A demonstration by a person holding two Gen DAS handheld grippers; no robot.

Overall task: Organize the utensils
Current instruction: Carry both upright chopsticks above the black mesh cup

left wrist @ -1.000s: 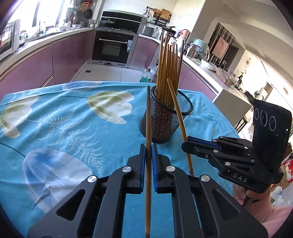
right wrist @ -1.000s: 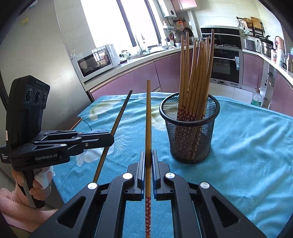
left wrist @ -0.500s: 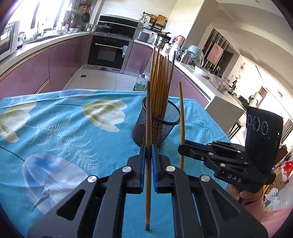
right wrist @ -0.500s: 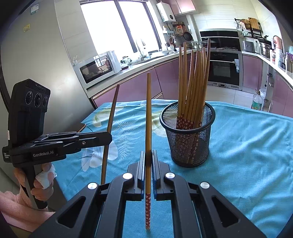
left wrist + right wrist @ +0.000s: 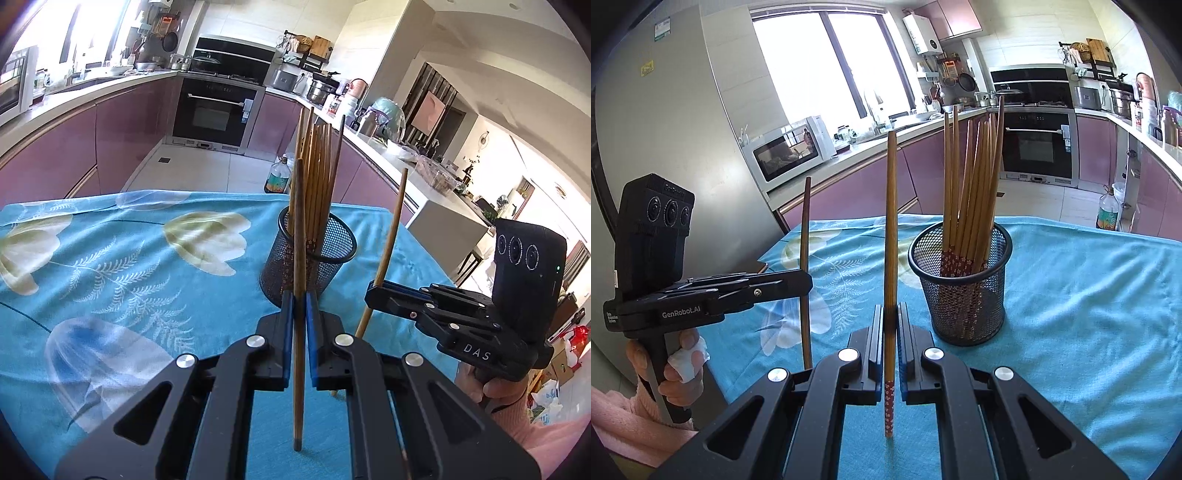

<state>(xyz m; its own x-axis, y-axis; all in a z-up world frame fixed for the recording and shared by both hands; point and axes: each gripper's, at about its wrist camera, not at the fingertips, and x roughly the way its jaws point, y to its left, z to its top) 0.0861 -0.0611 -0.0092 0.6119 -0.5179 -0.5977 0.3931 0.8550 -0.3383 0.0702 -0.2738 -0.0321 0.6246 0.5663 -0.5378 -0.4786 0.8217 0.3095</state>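
Gripping one chopstick (image 5: pixel 298 258) each, both tongs (image 5: pixel 299 306) flank the mesh holder (image 5: pixel 960 291) on the floral tablecloth (image 5: pixel 129 258).

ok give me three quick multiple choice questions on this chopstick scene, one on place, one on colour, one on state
1. Where does the mesh holder stand?
A. on the tablecloth
B. on the counter
C. on the floor

2. What colour is the tablecloth?
A. red
B. blue with pale flowers
C. plain white

3. How is the right gripper?
A. open and empty
B. shut on a chopstick
C. shut on the holder

Key: 1 A, the holder's base sits on the cloth. 2 B, blue fabric with pale petals. 3 B, the jaws clamp the upright chopstick.
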